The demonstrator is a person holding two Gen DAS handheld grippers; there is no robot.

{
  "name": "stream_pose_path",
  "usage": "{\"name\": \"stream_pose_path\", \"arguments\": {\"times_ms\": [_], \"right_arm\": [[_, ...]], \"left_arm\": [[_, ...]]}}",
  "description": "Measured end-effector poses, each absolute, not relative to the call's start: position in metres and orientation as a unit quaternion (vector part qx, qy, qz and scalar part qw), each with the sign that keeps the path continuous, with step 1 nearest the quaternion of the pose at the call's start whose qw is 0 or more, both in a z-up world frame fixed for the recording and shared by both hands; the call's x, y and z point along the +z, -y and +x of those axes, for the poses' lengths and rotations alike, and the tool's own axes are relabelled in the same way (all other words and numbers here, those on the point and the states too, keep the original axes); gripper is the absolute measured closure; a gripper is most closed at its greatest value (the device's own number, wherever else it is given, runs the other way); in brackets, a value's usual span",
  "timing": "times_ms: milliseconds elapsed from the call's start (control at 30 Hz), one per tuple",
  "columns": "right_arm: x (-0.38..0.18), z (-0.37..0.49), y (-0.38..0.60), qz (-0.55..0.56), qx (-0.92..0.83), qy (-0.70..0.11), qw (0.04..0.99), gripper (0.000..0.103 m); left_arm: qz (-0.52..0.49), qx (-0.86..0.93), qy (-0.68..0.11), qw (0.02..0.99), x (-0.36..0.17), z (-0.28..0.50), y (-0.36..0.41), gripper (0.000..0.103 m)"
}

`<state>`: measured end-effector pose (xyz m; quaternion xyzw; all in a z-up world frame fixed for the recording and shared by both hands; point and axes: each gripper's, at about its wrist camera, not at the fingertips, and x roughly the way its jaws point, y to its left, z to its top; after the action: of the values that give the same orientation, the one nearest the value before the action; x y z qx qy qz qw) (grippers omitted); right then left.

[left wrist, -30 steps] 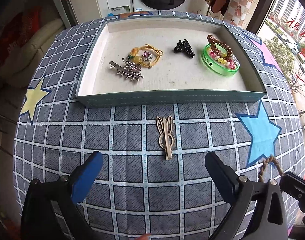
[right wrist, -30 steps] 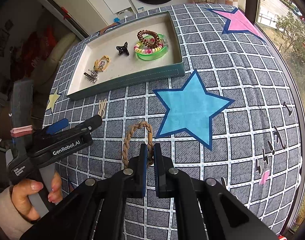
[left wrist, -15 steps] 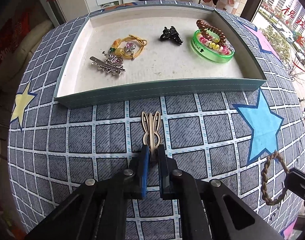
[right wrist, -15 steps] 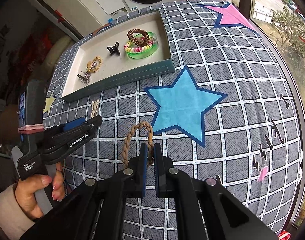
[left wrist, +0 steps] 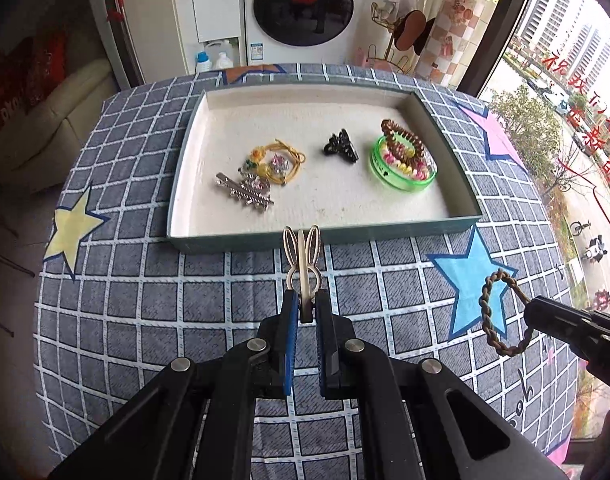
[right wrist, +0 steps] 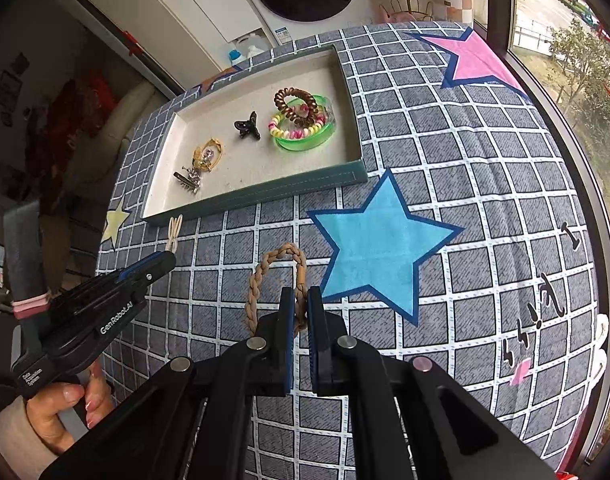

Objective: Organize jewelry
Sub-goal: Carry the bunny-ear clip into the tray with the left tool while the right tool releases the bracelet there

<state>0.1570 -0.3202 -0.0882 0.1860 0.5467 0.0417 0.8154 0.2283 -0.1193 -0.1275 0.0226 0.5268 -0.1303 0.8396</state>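
The left gripper [left wrist: 303,307] has its fingers clamped on just the tail of the bunny hair clip [left wrist: 302,261], near the tray [left wrist: 321,237]. It could slip out. The right gripper [right wrist: 301,307] pinches the braided hair tie [right wrist: 273,284], which dangles and might snag the tray's edge.

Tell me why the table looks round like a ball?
Left wrist view: the fisheye lens bulges the checked tablecloth and bows the tray; corners go dark. Right wrist view: same bulge, window glaring bright, nothing blurry.
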Motion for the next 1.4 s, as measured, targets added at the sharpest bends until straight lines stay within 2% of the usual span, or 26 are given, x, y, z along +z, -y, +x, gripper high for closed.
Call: {"name": "stream_pose_path", "arguments": {"times_ms": [333,700,1400], "right_arm": [[-0.065,0.219,0.310,0.174,0.065,-0.524,0.831,0.097],[-0.083,0.285,0.287,0.147,0.080,-0.533,0.829,0.097],[-0.148,0.328,0.283,0.136,0.078,-0.579,0.800,0.097]], "left_arm": [[0.019,-0.125,-0.498,0.858,-0.084,0.265,0.124,0.083],[0.021,-0.105,-0.511,0.853,-0.109,0.309,0.124,0.083],[0.056,-0.092,-0.531,0.841,-0.156,0.335,0.135,0.083]]}}
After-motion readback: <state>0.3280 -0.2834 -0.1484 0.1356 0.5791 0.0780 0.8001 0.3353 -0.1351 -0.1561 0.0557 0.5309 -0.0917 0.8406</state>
